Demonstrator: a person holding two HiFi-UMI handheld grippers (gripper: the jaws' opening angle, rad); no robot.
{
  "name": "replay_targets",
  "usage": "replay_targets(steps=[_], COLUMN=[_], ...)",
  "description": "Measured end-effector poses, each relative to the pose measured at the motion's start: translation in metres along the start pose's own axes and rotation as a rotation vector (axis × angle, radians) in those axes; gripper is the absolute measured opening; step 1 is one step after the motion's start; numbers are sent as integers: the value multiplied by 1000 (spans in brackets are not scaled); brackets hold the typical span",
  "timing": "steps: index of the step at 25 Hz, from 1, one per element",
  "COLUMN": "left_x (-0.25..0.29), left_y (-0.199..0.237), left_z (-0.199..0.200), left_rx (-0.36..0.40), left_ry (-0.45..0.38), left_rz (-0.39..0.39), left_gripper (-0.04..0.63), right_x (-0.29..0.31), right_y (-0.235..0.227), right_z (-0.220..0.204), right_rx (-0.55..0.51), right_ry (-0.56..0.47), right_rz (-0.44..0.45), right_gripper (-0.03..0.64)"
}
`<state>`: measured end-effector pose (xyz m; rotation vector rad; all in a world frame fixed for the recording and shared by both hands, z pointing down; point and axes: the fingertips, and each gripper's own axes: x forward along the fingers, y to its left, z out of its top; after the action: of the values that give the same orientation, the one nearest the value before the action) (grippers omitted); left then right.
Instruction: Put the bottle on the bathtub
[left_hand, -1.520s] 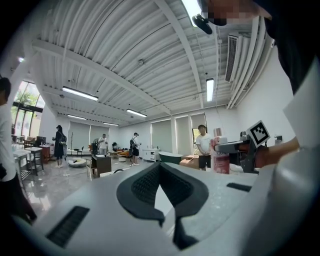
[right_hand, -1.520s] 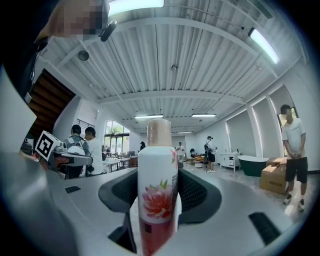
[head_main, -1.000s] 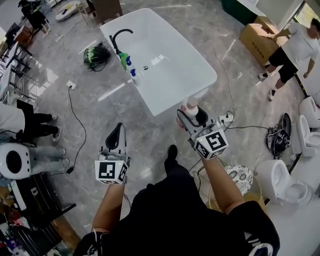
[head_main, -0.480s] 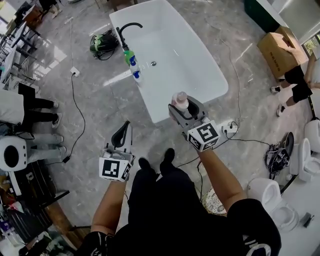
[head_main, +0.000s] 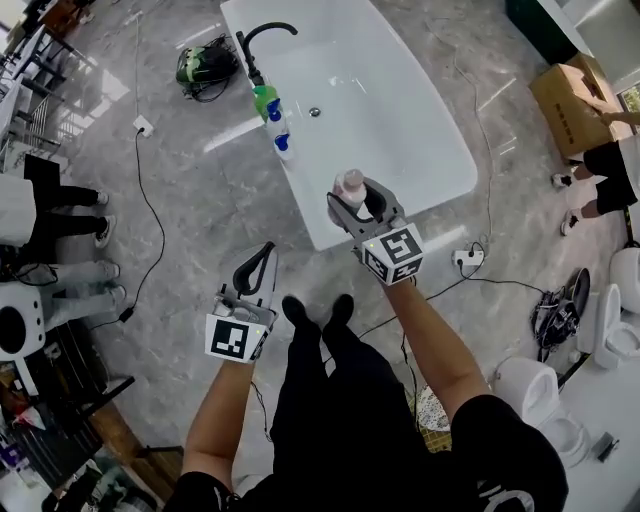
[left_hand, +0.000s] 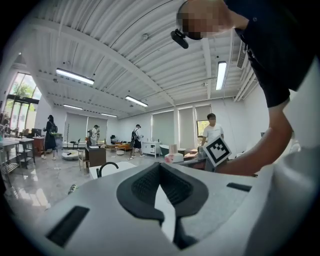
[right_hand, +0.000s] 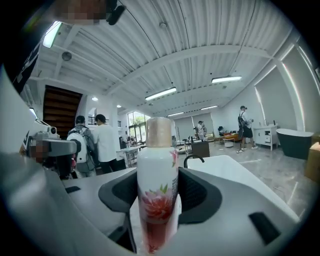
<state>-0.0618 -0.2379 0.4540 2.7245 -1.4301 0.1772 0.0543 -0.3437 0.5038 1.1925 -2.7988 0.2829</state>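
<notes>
The right hand-held gripper is clamped on the bottle, its two dark padded jaws pressing the white body from either side. The bottle stands upright in the grip, printed with a red flower and green leaves and topped by a pale beige cap. In the head view it shows against the near end of the white bathtub, just inside the rim; how high above the tub it is held cannot be told. The left hand-held gripper is held lower and to the left over the grey marble floor, well apart from the tub, with its jaws closed together on nothing. A black curved faucet rises at the tub's far left side, and beside it on the left rim stand a green bottle and a blue-capped bottle. A cardboard box sits off to the right, and a white power strip lies on the floor beyond the tub's near end.
</notes>
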Motion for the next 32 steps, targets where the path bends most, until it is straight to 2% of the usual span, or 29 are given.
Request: replay_targets(steps=[6, 13, 18, 21, 23, 26, 27, 30, 32], left_x=[22, 45, 63, 69, 69, 65, 66, 72, 71], left_y=[19, 24, 24, 25, 27, 27, 28, 32, 33], left_z=[-69, -127, -153, -161, -174, -199, -200, -188, -194], left_rx=[5, 21, 31, 71, 63, -6, -5, 54, 29], left_ry=[91, 101, 56, -4, 6, 101, 101, 18, 54], left_rz=[-65, -95, -123, -140, -142, -128, -130, -147, -142], left_gripper=[9, 9, 9, 9, 9, 9, 9, 9, 9], right_x=[66, 124, 152, 164, 170, 175, 176, 179, 178], right_y=[-16, -25, -29, -31, -32, -36, -36, -36, -35], right_z=[-83, -172, -226, -246, -257, -269, -273, -281, -283], right_rx=[33, 11, 3, -28, -51, -70, -77, -86, -82], right_ry=[46, 100, 126, 136, 142, 149, 151, 156, 149], right_rz=[-24, -1, 7, 6, 6, 11, 11, 9, 7], right_gripper=[230, 230, 230, 230, 230, 230, 230, 230, 230])
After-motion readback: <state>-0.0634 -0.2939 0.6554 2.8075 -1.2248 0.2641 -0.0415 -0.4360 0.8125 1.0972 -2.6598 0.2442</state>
